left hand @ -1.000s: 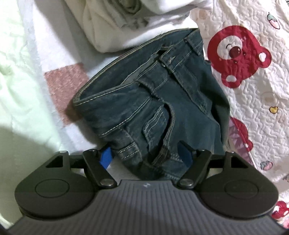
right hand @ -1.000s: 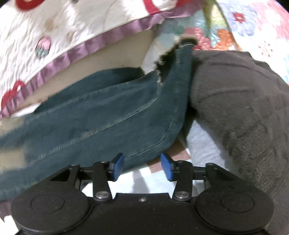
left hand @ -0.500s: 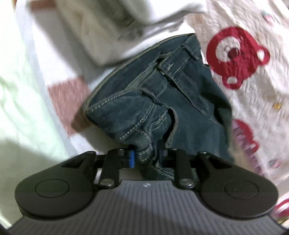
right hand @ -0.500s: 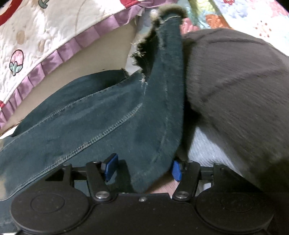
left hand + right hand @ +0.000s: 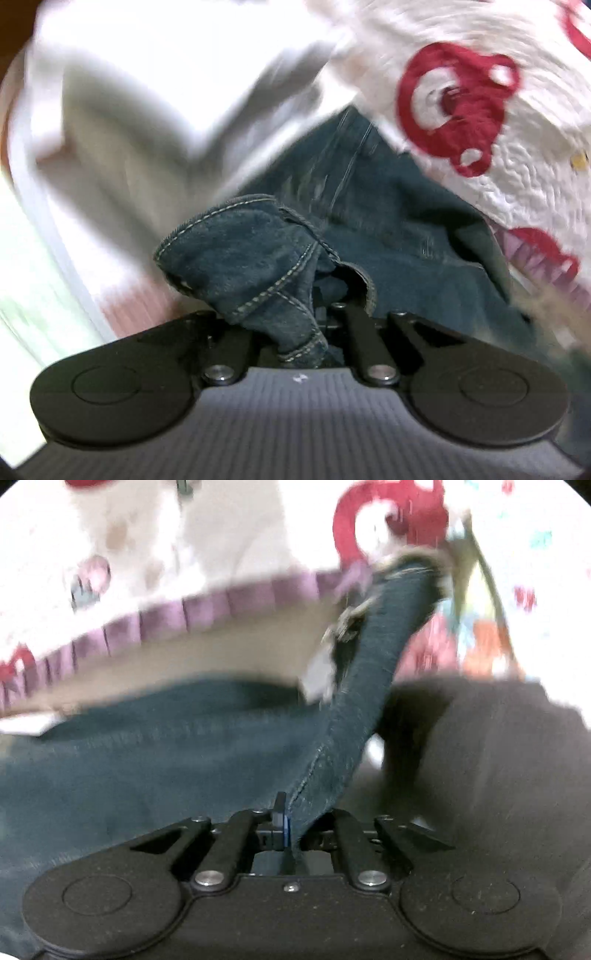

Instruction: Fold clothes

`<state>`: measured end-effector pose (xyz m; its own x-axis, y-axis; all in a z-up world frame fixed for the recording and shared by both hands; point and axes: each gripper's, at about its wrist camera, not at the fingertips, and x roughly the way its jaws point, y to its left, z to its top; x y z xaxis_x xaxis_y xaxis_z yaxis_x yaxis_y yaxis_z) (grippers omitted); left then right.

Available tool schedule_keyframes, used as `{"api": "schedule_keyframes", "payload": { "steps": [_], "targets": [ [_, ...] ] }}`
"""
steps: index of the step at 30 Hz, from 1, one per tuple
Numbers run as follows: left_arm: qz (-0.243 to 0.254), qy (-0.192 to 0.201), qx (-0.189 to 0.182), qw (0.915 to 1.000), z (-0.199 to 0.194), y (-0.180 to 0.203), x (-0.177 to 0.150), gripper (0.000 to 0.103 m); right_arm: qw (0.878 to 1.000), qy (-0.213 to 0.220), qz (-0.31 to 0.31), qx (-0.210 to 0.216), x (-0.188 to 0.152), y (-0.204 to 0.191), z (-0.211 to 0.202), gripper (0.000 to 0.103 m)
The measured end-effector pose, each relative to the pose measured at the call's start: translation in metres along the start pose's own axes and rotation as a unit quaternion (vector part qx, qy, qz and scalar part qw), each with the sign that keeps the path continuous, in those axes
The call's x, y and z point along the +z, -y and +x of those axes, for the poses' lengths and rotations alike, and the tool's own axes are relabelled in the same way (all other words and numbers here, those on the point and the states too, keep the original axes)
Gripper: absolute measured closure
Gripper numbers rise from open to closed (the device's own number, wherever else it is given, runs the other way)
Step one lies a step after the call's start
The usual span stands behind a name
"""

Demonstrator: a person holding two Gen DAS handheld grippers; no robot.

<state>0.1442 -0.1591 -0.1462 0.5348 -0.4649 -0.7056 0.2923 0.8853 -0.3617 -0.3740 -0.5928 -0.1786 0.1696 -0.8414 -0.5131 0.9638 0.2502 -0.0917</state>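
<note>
Left gripper [image 5: 295,325] pinches the stitched waistband of the dark blue denim jeans [image 5: 388,229]; right gripper [image 5: 295,823] clamps their frayed leg hem beside the bear-print quilt's [image 5: 221,539] purple edge.

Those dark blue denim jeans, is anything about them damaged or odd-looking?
Yes. In the right wrist view the dark blue denim jeans have a frayed, ragged leg hem with pale loose threads. The picture is blurred, so whether it is wear or styling is unclear. Both the right gripper and left gripper pinch the denim.

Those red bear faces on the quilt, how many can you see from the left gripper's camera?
1 whole bear face, upper right on the quilt beside the jeans. Red fragments at the top-right corner and right edge may be more bears, cut off or blurred.
</note>
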Motion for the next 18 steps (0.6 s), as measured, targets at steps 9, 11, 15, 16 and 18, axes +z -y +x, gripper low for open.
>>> {"api": "schedule_keyframes", "payload": {
  "steps": [9, 11, 15, 16, 18],
  "targets": [
    [0.075, 0.034, 0.029, 0.9962, -0.056, 0.009, 0.022, 0.096, 0.999, 0.037, -0.025, 0.025, 0.058, 0.047, -0.049, 0.099],
    [0.091, 0.042, 0.035, 0.9943, -0.068, 0.01, 0.027, 0.096, 0.997, 0.041, -0.046, 0.044, 0.065, 0.047, -0.061, 0.1],
    [0.124, 0.057, 0.048, 0.9894, -0.093, 0.014, 0.037, 0.096, 0.995, 0.049, -0.052, 0.074, 0.074, 0.066, -0.095, 0.1],
    [0.126, 0.05, 0.052, 0.9894, -0.096, 0.011, 0.034, 0.096, 0.995, 0.043, -0.043, 0.082, 0.073, 0.073, -0.101, 0.1],
    [0.124, 0.028, 0.059, 0.9901, -0.098, 0.0, 0.024, 0.096, 0.995, 0.013, -0.017, 0.1, 0.063, 0.09, -0.107, 0.099]
  ]
}}
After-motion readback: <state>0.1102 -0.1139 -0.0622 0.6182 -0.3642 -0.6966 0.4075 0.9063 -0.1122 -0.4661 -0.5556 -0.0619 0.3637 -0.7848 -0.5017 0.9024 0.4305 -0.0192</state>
